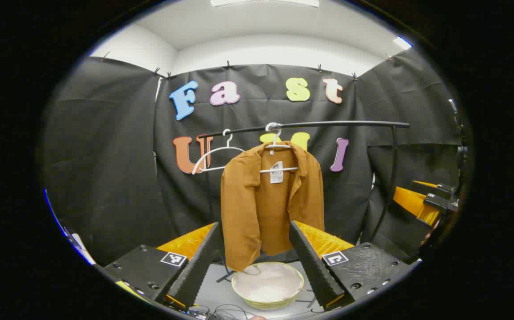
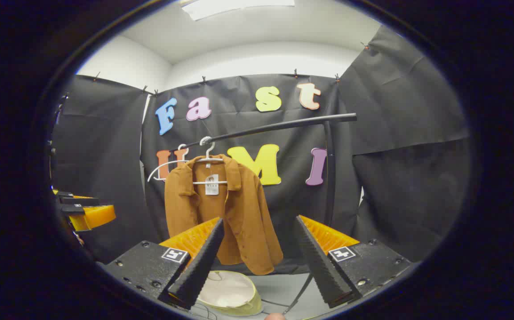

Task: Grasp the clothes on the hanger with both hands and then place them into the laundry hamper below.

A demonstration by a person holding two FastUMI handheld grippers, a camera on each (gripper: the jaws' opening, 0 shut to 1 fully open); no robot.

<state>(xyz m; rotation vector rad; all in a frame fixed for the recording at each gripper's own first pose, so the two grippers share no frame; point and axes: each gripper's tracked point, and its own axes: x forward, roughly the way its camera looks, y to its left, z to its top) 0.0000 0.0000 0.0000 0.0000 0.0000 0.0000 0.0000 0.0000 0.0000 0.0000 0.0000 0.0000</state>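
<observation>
Jacket [image 1: 271, 202] hangs on a white hanger [image 1: 279, 156] from the black rail [image 1: 328, 125], its hem just above the hamper [image 1: 268, 284] on the floor below. Beside it on the rail you have a second, bare hanger [image 1: 214, 156]. Your left gripper [image 1: 253, 255] and right gripper [image 2: 259, 258] both hold back from the jacket with jaws spread wide, gripping nothing. Black cloth [image 2: 399, 133] lines the booth behind the rail.
</observation>
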